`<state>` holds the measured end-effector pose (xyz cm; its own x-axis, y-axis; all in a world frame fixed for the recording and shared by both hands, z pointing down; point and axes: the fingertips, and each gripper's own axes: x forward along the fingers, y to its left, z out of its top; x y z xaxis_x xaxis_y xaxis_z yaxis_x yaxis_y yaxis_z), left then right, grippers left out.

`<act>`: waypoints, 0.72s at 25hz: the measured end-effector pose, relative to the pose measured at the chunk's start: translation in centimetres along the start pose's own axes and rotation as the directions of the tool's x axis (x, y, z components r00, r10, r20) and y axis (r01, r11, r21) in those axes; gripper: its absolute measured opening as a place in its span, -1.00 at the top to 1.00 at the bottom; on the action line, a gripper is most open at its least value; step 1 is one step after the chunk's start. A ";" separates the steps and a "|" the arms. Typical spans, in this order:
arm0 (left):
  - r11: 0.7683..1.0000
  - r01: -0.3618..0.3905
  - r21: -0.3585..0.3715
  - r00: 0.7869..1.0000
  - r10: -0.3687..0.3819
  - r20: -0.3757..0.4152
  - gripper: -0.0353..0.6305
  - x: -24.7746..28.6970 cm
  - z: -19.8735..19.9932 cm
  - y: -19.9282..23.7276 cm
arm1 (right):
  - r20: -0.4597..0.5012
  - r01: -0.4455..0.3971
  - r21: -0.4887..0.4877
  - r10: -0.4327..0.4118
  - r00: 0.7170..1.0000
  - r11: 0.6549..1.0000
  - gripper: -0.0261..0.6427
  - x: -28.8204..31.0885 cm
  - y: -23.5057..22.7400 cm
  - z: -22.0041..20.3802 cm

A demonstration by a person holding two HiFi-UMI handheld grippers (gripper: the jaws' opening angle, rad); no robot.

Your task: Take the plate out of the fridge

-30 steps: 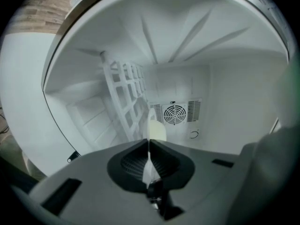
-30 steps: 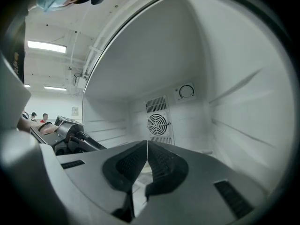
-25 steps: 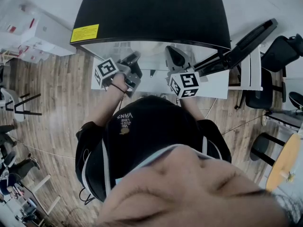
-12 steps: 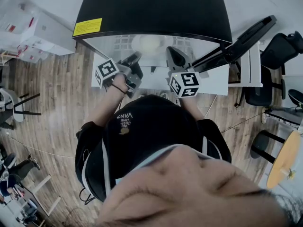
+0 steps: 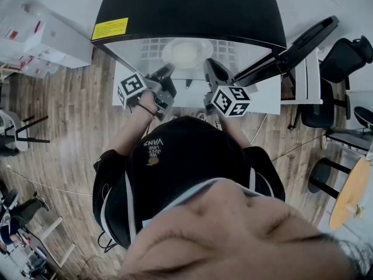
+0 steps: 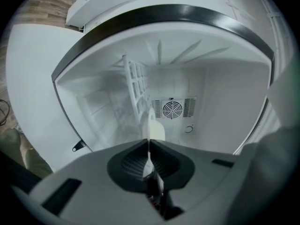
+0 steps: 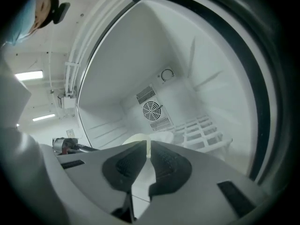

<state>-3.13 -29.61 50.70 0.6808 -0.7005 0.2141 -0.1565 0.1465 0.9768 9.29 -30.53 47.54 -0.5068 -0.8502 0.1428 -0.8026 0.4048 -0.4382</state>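
Note:
A pale round plate (image 5: 186, 52) shows just under the front edge of the black-topped fridge (image 5: 186, 7), between my two grippers. My left gripper (image 5: 167, 73) is shut on the plate's left rim. In the left gripper view the plate (image 6: 154, 128) stands edge-on as a thin white line pinched between the dark pads. My right gripper (image 5: 210, 69) is shut on the plate's right rim. In the right gripper view the cream plate (image 7: 137, 138) runs out from the closed pads toward the fridge's white inside.
The fridge door (image 5: 291, 48) stands open to the right. Inside are a white wire rack (image 6: 136, 86) and a round fan grille (image 6: 172, 109). White boxes (image 5: 46, 39) lie at the left on the wooden floor, and black chairs (image 5: 344, 63) stand at the right.
The plate, hidden under the fridge's top a second ago, has come out into view toward the person. Both grippers have stayed shut on its rim.

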 end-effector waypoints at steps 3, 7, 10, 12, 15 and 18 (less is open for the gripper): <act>1.000 0.002 -0.001 1.000 -0.002 -0.004 0.81 0.0 0.0 0.1 | 0.011 -0.021 0.103 0.020 1.000 0.994 0.72 0.1 -0.2 -0.2; 1.000 0.008 0.000 1.000 -0.008 -0.008 0.81 -0.1 -0.1 0.1 | 0.005 -0.025 0.221 0.024 1.000 0.975 0.55 0.2 -0.7 -0.8; 1.000 0.008 0.007 1.000 -0.008 -0.010 0.81 -0.2 -0.1 0.1 | 0.003 -0.026 0.313 0.026 1.000 0.949 0.55 0.3 -1.0 -1.2; 1.000 0.009 0.010 1.000 -0.009 -0.010 0.81 -0.2 -0.1 0.1 | -0.003 -0.029 0.371 0.032 0.999 0.928 0.54 0.3 -1.0 -1.6; 1.000 0.012 0.014 1.000 -0.012 -0.012 0.81 -0.2 -0.1 0.1 | 0.015 -0.071 0.453 0.072 0.997 0.889 0.54 0.6 -0.7 -2.0; 1.000 0.015 0.019 1.000 -0.014 -0.015 0.81 -0.2 -0.1 0.1 | 0.030 -0.099 0.508 0.097 0.995 0.856 0.53 1.0 -0.4 -2.0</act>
<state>-3.18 -29.36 50.75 0.6934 -0.6922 0.2001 -0.1599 0.1230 0.9794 8.52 -30.89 49.62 -0.5724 -0.8167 0.0729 -0.4767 0.2591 -0.8400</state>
